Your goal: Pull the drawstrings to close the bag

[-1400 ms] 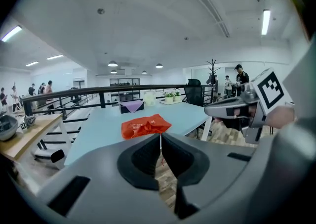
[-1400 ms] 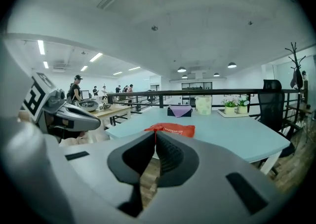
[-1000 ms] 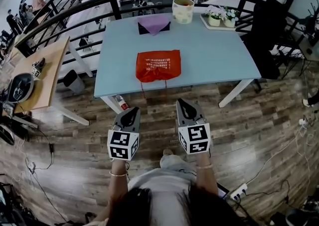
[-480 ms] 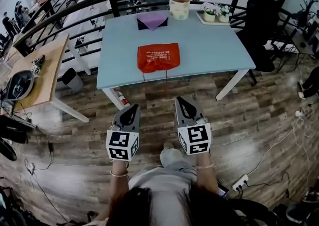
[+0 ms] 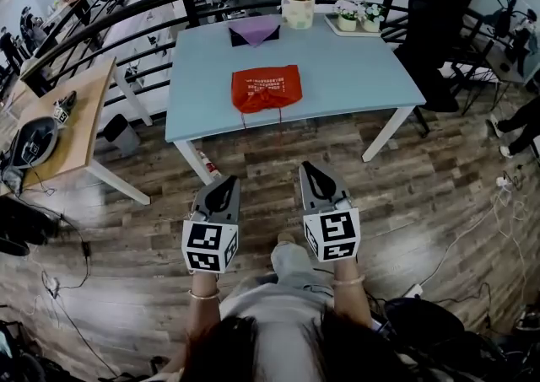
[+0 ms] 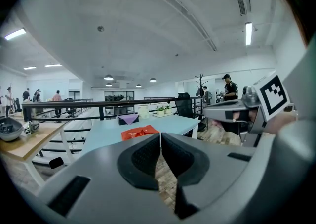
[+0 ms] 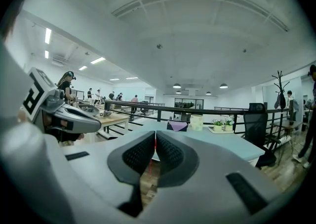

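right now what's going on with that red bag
A person stands back from the blue table, holding two grippers. The left gripper and right gripper are both shut. The red bag lies on the table, drawstrings dangling off its near edge. A thin red line between the right jaws may be one.

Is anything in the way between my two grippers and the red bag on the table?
Nothing visible. Only wood floor separates the left gripper and right gripper from the blue table, and the red bag lies near its front edge, drawstrings hanging over it. The purple cloth and cup sit behind the bag.
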Motion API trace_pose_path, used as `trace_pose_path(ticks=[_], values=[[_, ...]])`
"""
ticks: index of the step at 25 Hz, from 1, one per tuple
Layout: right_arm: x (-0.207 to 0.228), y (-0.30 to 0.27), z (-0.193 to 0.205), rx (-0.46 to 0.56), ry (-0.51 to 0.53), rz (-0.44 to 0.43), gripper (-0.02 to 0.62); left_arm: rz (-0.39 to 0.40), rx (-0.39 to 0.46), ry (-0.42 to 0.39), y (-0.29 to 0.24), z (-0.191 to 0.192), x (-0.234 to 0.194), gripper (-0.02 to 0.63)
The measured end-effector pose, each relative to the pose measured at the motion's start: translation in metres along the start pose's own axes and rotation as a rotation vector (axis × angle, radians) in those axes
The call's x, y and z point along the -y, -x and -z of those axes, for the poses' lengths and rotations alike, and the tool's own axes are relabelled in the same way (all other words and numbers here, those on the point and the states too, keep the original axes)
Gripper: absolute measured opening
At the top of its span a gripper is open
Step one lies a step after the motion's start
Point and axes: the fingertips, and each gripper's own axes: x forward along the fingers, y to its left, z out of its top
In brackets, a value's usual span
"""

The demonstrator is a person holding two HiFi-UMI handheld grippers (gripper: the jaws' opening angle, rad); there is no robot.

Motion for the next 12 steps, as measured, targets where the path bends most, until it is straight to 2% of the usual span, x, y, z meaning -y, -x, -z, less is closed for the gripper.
trace_pose_path(ticks=[12], values=[[-0.015,0.028,0.004,0.005,-0.005,0.028,0.030,0.028,0.001,0.014,0.025,0.013,0.012,0.025]])
